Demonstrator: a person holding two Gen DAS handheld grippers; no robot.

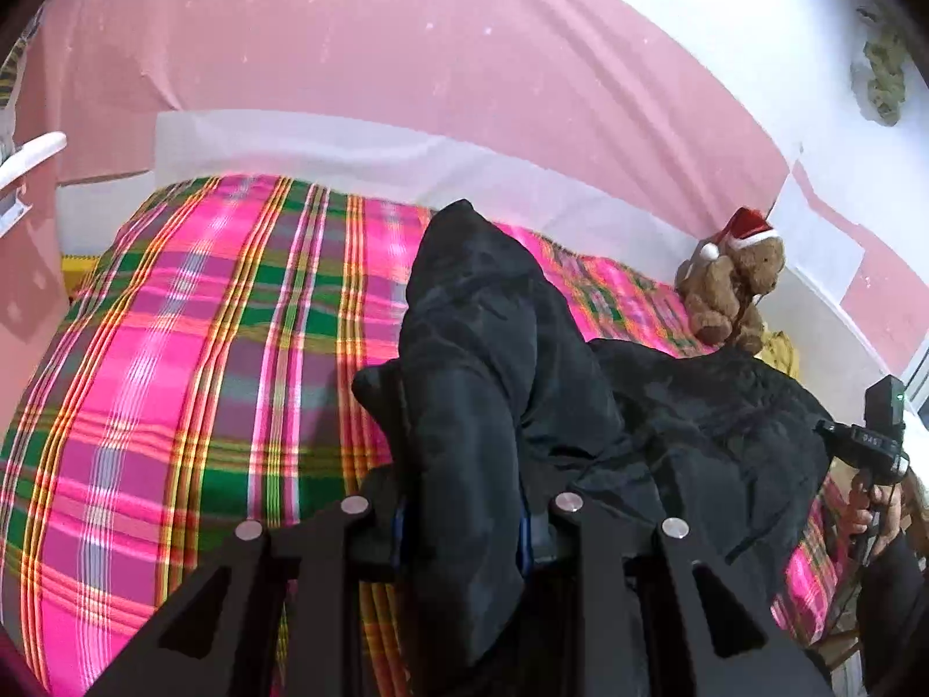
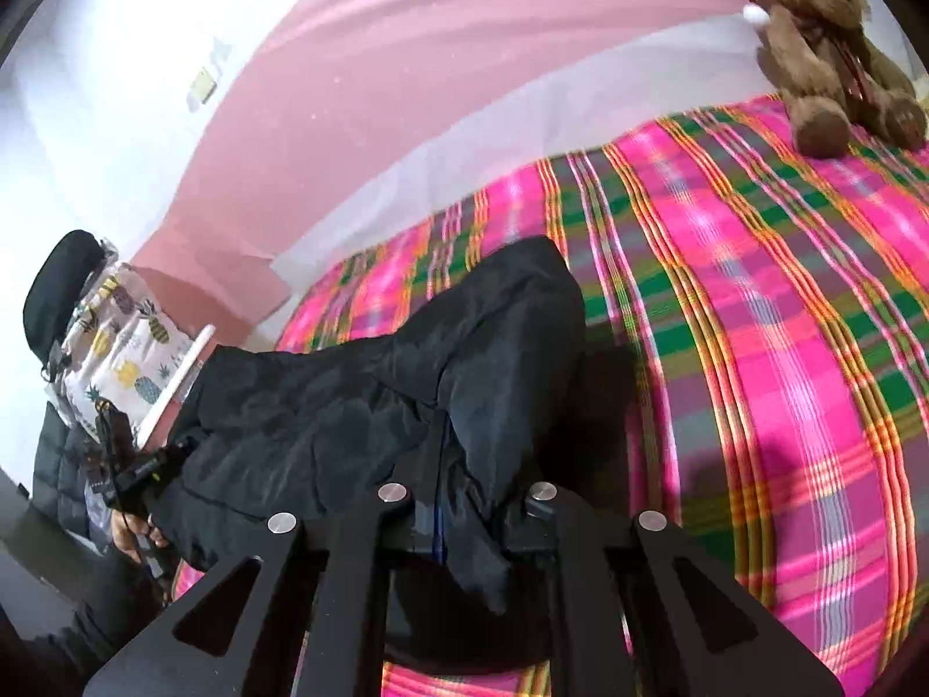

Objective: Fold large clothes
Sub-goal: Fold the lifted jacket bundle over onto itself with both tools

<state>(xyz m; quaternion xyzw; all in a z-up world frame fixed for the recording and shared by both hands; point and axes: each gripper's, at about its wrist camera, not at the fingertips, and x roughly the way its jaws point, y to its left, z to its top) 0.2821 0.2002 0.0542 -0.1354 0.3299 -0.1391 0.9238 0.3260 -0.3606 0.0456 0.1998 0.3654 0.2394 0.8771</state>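
Observation:
A large black padded jacket (image 1: 668, 418) is lifted off the bed between both grippers. In the left wrist view my left gripper (image 1: 464, 528) is shut on a thick fold of the jacket, and the cloth bulges up past the fingers and hides the tips. In the right wrist view my right gripper (image 2: 464, 517) is shut on another part of the black jacket (image 2: 360, 406), which drapes away to the left. The right gripper (image 1: 877, 435) also shows at the right edge of the left wrist view, held by a hand.
A pink, green and yellow plaid bedspread (image 1: 191, 360) covers the bed (image 2: 755, 319). A brown teddy bear (image 1: 734, 284) with a Santa hat sits at the far corner (image 2: 836, 52). A pink wall lies behind. A pineapple-print cloth (image 2: 122, 360) hangs at the left.

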